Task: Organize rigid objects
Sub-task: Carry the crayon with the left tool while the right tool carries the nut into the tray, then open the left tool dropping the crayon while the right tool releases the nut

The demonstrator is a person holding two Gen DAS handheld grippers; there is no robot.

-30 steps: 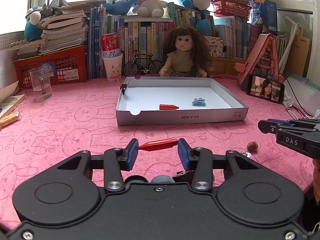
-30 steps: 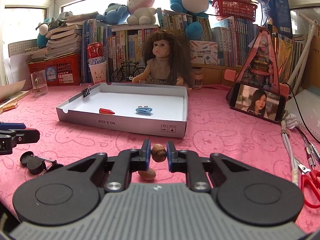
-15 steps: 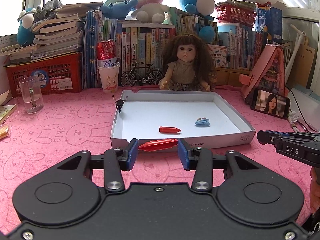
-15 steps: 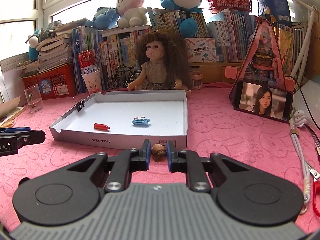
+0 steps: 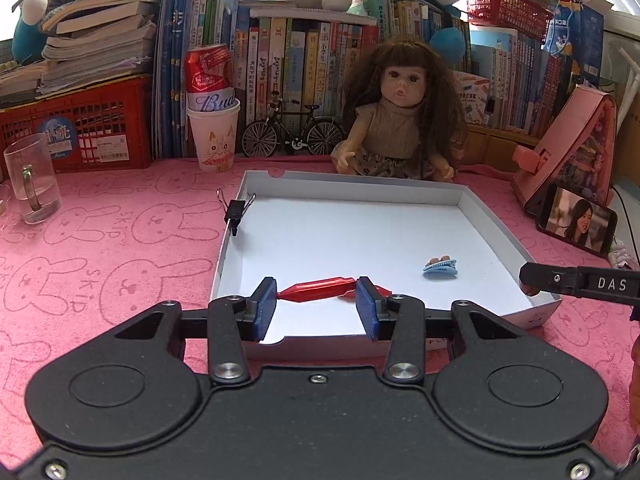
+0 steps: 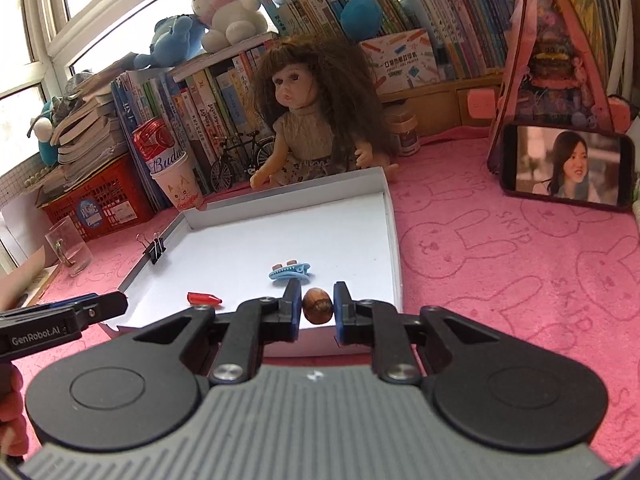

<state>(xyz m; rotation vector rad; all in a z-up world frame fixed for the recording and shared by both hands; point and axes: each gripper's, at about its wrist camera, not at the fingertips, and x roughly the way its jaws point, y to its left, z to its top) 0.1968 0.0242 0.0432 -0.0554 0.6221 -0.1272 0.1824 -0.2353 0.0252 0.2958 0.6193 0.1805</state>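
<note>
White cardboard tray [image 5: 496, 220]: hair clip [image 5: 440, 268], red crayon [image 6: 204, 299] already inside. Left hand-held gripper [image 5: 316, 300] pinches another crayon [image 5: 316, 289], right hand-held gripper [image 6: 317, 309] a nut [image 6: 317, 305]; both over near edge, unreleased.

Pink bunny-print tablecloth [image 5: 100, 240], crowded bookshelf [image 5: 304, 60], bright window [image 6: 120, 12]

A tray [image 5: 496, 224] lies on the cloth [image 5: 100, 248] before a doll [image 5: 400, 116], holding a hair clip [image 5: 441, 268] right of a crayon [image 6: 204, 298], a binder clip [image 5: 236, 212] on its left wall, a phone [image 5: 576, 222] to its right.
</note>
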